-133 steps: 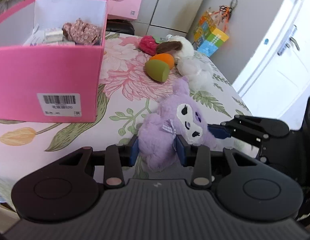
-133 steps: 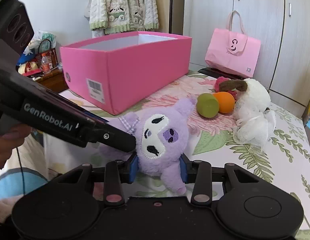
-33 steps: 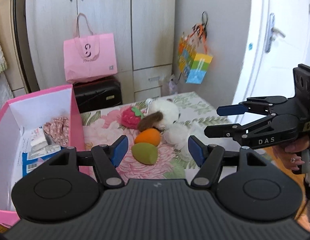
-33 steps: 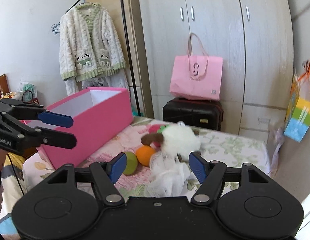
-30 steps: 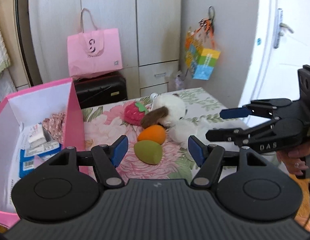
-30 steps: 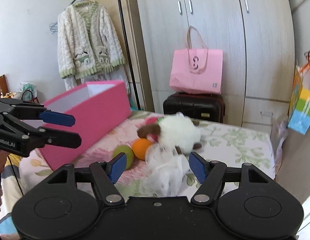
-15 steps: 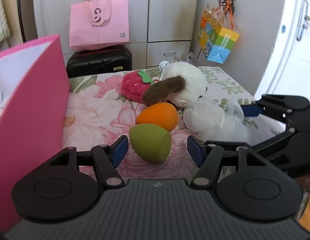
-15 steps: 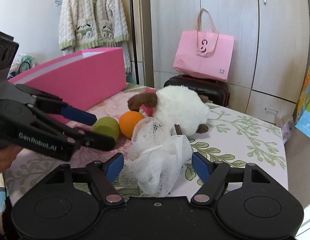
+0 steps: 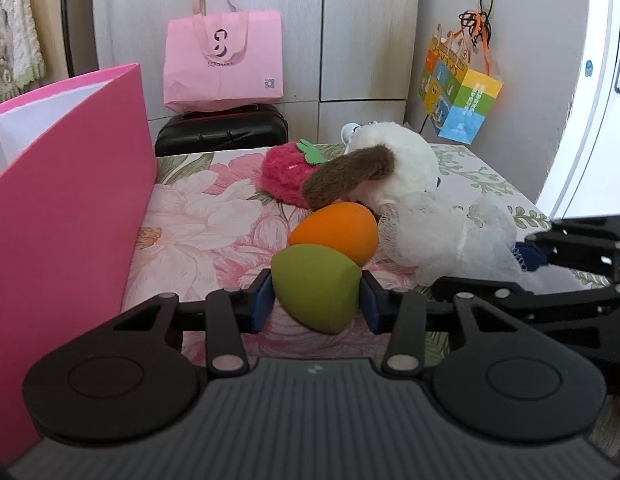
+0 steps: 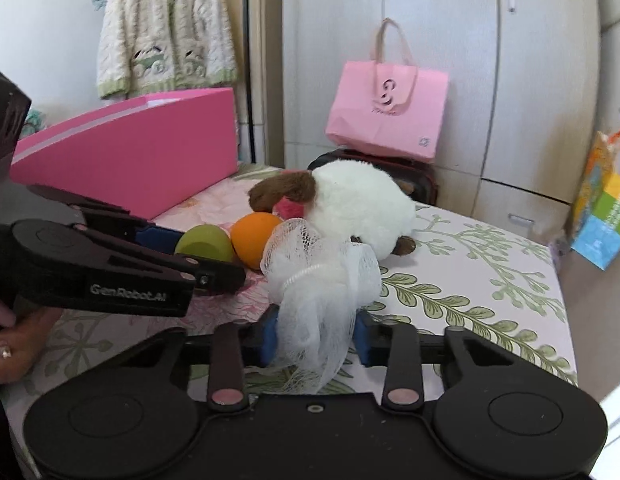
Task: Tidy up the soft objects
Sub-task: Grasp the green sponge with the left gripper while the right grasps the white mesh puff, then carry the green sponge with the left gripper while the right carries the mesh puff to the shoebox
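1. Left wrist view: the left tongs (image 9: pixel 315 300) have just been closing and now grip the green sponge (image 9: pixel 314 286), blue pads pressing its two sides. The sponge sits on the flowered counter (image 9: pixel 198 224) at 6 o'clock of the orange sponge (image 9: pixel 335 232), touching it.
2. Beyond, at 12 o'clock, lie a red strawberry plush (image 9: pixel 282 178) and a white plush dog (image 9: pixel 393 168) with a brown ear; the white mesh puff (image 9: pixel 445 240) lies at 3 o'clock of the orange sponge. The right tongs (image 9: pixel 525 252) come in from 3 o'clock, a blue pad against the puff's far side.
3. The pink box (image 9: pixel 66 208) stands at 9 o'clock, its open top only partly in view.
4. Right wrist view: the right tongs (image 10: pixel 315 338) have just been closing and now pinch the puff (image 10: pixel 319 280), its net bunched between the pads. The puff rests against the dog (image 10: pixel 361 200).
5. The left tongs (image 10: pixel 198 254) enter from 9 o'clock, holding the green sponge (image 10: pixel 204 242); a hand (image 10: pixel 14 340) shows at the left edge.
6. Step, as I judge it: both grasps are made, lifting not yet begun. Next calls for raising both items clear of the orange sponge and dog, then carrying them toward 9 o'clock over the box (image 10: pixel 130 168) wall.
7. Writing: "GenRobot.AI" on the left tongs' arm. The pink bag (image 10: pixel 385 112) bears a logo and small code, unreadable; the colourful bag's (image 9: pixel 457 96) print is also illegible.
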Motion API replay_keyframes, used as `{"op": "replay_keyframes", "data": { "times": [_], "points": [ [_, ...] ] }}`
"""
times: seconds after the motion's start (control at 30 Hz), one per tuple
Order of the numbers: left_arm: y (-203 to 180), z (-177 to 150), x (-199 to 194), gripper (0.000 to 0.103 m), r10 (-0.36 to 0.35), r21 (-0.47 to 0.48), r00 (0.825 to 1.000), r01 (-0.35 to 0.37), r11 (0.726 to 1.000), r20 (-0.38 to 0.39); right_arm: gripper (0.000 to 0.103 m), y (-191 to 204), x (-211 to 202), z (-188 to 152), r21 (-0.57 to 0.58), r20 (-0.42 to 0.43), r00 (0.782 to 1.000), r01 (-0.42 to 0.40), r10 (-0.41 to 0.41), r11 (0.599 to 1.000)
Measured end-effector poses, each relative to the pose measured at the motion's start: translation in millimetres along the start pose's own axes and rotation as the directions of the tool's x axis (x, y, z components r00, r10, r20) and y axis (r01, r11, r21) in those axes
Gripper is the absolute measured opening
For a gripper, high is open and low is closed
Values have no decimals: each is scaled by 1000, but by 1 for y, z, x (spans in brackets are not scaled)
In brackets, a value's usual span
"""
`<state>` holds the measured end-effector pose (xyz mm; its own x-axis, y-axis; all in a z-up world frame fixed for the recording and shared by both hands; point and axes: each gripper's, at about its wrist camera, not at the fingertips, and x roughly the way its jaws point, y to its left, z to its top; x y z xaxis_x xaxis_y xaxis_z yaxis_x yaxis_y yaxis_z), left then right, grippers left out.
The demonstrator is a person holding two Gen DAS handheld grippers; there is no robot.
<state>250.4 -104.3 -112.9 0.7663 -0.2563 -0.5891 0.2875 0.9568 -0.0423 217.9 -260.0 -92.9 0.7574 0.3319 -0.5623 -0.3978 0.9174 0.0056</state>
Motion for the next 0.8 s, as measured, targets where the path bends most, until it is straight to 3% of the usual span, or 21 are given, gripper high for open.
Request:
{"op": "replay_keyframes", "data": {
  "times": [0.27,0.47,0.8],
  "points": [
    [-3,-11,-24,44,-12,-7,1000,12,1000,7,29,7,-24,-10,130,42,999,18,-23,991],
    [-4,-18,-42,44,-21,-24,1000,22,999,17,29,15,-31,-19,121,26,997,72,-76,990],
    [0,-31,-82,44,-26,-35,998,28,999,55,29,29,-54,-34,163,53,994,88,-97,983]
  ]
}}
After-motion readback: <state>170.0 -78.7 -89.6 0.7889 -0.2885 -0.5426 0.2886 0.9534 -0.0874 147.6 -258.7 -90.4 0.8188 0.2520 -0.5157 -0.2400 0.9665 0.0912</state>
